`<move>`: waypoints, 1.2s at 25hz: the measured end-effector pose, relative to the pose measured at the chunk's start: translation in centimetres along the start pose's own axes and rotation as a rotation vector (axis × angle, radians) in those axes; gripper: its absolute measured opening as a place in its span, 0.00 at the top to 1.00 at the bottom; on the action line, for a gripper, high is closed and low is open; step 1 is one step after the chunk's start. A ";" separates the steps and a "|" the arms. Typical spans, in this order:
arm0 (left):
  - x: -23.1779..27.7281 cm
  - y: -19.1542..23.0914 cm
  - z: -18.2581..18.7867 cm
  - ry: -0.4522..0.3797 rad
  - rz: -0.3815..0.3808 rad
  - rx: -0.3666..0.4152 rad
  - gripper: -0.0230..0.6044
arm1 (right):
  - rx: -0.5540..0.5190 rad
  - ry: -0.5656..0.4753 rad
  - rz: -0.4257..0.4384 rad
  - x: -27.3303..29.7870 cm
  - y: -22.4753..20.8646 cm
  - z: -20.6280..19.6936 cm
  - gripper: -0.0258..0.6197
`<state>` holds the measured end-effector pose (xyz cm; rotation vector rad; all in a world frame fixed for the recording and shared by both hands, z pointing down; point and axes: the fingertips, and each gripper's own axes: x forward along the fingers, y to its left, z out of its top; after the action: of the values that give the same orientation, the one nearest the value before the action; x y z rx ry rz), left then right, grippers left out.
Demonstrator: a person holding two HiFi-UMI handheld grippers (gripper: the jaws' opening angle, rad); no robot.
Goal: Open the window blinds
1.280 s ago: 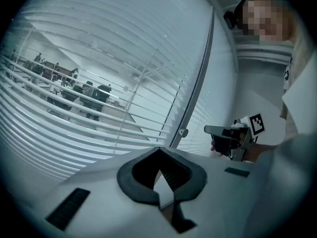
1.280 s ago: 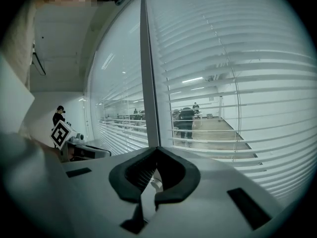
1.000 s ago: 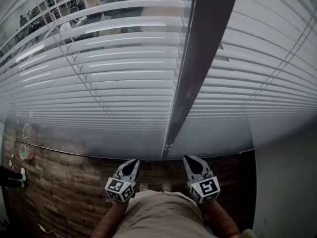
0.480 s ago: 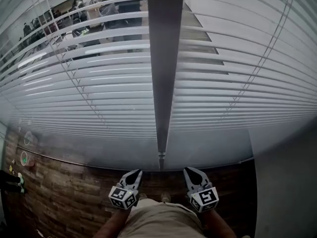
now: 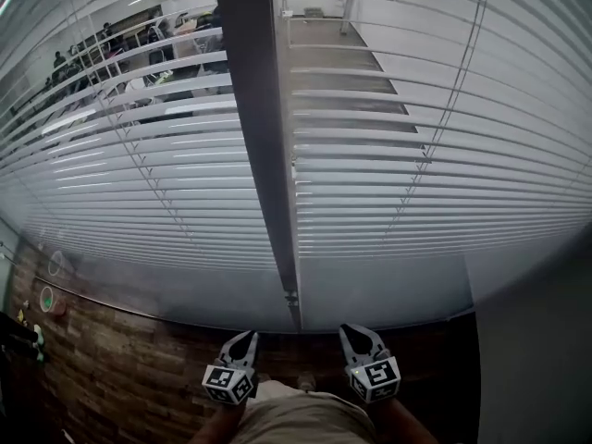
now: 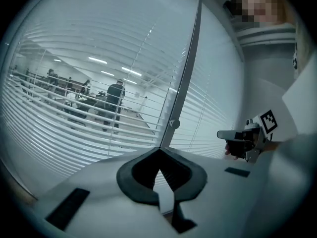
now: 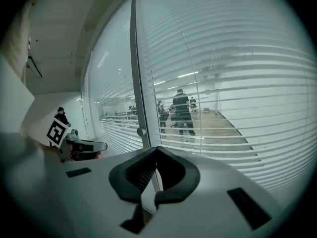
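While the left gripper [image 5: 246,339] and right gripper [image 5: 351,333] hang at bottom centre, fingers together and empty, the window blinds [image 5: 139,188] across the upper frame look untouched, so reaching their control likely comes next.

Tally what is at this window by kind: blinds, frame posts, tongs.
Blinds: 2 (left blind, right blind)
Frame post: 1
Tongs: 2 (left tongs, right tongs)
Total: 5
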<state>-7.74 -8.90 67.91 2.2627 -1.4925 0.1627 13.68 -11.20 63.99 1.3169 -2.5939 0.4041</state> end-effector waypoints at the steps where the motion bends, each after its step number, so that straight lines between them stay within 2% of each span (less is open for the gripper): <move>1: -0.3 -0.5 0.0 -0.004 0.002 -0.003 0.95 | -0.002 0.001 0.004 -0.5 0.0 0.0 0.95; 6: -0.2 -2.2 -0.2 -0.022 -0.010 -0.017 0.95 | -0.017 -0.002 0.002 -1.6 -0.8 -0.1 0.95; 12: -0.6 -1.6 0.5 -0.035 -0.085 0.023 0.95 | -0.024 -0.025 0.011 -0.5 0.2 0.9 0.95; 16: -1.0 -1.8 0.4 -0.037 -0.112 -0.001 0.95 | -0.019 -0.023 0.027 -0.1 0.9 0.6 0.95; 22: -1.1 1.0 -0.6 -0.058 -0.118 -0.018 0.95 | -0.019 -0.037 0.027 2.5 2.3 -0.7 0.95; 25: -1.4 2.5 -0.4 -0.052 -0.148 -0.023 0.95 | -0.025 -0.024 0.009 3.4 3.3 -0.2 0.95; 30: -1.2 5.0 0.5 -0.032 -0.206 0.035 0.95 | 0.008 -0.059 -0.025 5.7 4.8 1.3 0.95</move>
<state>-12.84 -9.73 68.51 2.4395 -1.2708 0.0930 6.38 -13.20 63.79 1.3831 -2.6232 0.3766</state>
